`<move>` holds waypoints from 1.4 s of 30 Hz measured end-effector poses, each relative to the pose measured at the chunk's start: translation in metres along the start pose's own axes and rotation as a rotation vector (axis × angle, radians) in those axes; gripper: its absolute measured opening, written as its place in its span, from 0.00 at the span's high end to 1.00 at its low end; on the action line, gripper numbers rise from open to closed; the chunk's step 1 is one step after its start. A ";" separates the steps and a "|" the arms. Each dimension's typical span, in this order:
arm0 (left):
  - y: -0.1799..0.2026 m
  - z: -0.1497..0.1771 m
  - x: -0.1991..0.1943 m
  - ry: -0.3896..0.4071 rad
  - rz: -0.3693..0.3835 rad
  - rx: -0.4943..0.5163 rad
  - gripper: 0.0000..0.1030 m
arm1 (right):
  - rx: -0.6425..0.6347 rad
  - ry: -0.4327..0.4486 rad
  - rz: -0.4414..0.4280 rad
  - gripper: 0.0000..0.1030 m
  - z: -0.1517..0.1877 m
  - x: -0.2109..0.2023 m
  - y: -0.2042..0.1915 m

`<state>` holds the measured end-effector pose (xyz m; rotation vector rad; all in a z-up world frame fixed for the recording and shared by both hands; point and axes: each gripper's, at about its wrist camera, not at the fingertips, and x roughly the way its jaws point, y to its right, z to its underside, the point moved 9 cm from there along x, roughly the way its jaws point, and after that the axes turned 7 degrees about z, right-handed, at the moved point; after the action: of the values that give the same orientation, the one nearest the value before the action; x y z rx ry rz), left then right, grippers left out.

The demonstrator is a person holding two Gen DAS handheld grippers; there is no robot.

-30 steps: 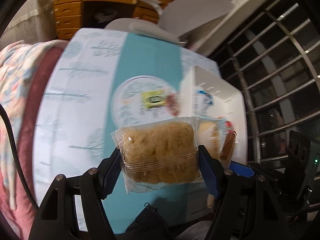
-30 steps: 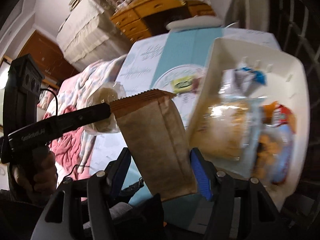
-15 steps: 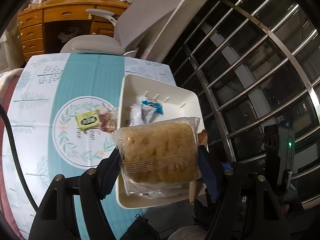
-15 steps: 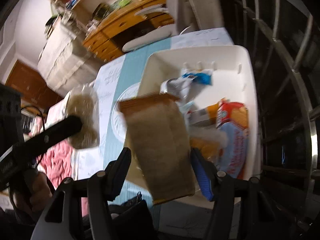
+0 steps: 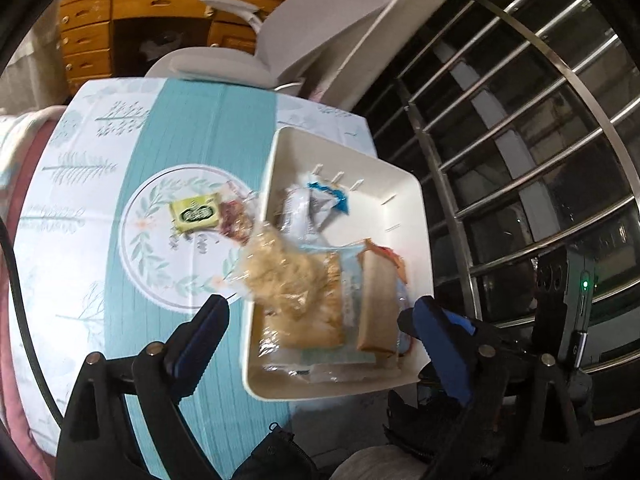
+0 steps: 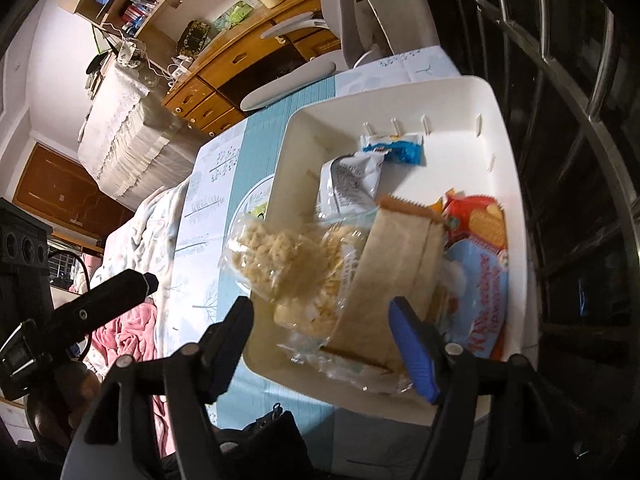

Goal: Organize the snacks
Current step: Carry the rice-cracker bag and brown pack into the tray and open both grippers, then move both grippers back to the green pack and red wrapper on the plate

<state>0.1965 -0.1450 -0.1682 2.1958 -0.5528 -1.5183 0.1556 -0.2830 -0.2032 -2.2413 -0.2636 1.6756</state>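
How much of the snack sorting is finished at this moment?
Done: several packets lie in the white bin. In hand: nothing; both claws, left and right, are opening, dropping the noodle cake and brown packet. Left: the green packet and red one.

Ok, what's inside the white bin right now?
In the white bin: a clear-wrapped crispy cake, brown paper packet, silver pouch, blue wrapper, red-and-blue biscuit bag. Whatever lies beneath them is covered.

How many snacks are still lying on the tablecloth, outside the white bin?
2: a yellow-green packet and a reddish clear-wrapped snack touching its right side, both beside the white bin.
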 end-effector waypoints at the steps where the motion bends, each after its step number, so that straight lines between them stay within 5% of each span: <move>1: -0.002 0.001 -0.002 0.000 -0.004 -0.006 0.10 | 0.007 0.000 -0.004 0.29 0.002 0.001 -0.003; 14: -0.055 0.012 -0.035 -0.030 -0.046 -0.018 0.10 | 0.195 0.044 0.081 0.29 0.027 0.016 -0.035; 27: -0.130 -0.018 -0.064 -0.122 -0.112 0.165 0.10 | 0.406 0.213 0.257 0.29 0.042 0.025 -0.079; 37: -0.173 -0.060 -0.044 -0.153 -0.195 0.451 0.10 | 0.671 0.197 0.050 0.29 0.034 0.056 -0.120; 42: -0.171 -0.082 -0.021 -0.103 -0.190 0.581 0.10 | 0.815 0.216 -0.021 0.29 0.016 0.065 -0.123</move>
<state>0.2819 0.0177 -0.2183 2.6694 -0.9387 -1.7393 0.1647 -0.1443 -0.2201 -1.7420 0.3846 1.1942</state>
